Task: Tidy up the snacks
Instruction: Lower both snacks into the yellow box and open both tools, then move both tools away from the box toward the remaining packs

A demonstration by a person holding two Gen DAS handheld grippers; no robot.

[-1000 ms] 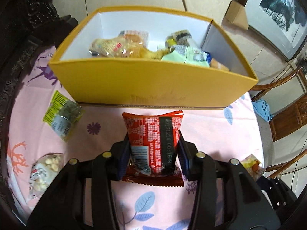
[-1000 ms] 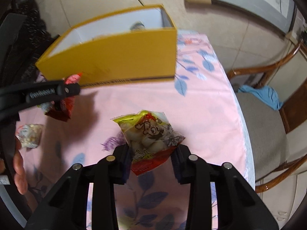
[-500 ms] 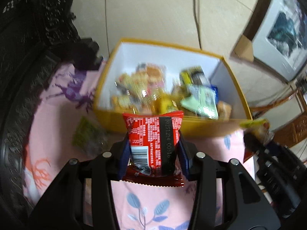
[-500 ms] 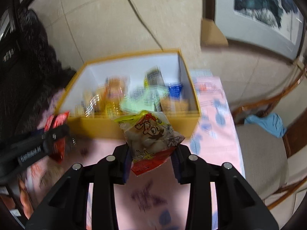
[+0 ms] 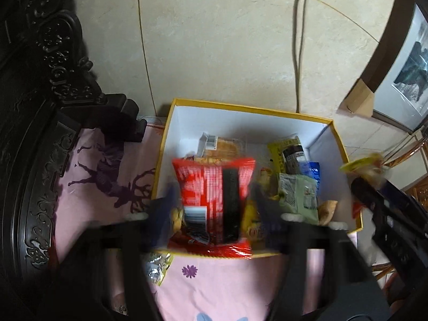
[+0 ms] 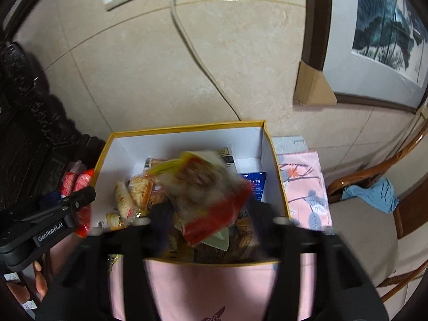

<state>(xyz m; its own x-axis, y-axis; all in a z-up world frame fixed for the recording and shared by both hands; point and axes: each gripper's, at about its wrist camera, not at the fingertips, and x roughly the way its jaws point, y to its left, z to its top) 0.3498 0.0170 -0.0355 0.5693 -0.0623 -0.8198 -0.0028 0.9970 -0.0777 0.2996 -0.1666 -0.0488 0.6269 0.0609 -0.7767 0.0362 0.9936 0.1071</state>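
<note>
A dark carved wooden cabinet (image 5: 40, 133) stood left of the pink printed tablecloth (image 5: 101, 176), where the yellow cardboard box (image 5: 248, 108) of snacks sat against a beige tiled wall (image 6: 149, 61). The left gripper (image 5: 214, 200) had just been opening, pads clear of the red snack packet (image 5: 214, 200) between them above the box. The right gripper (image 6: 208, 214) had likewise just been opening around its yellow-and-red snack packet (image 6: 206, 190), with a framed painting (image 6: 385, 32) and wooden chair (image 6: 374, 230) to the right.
</note>
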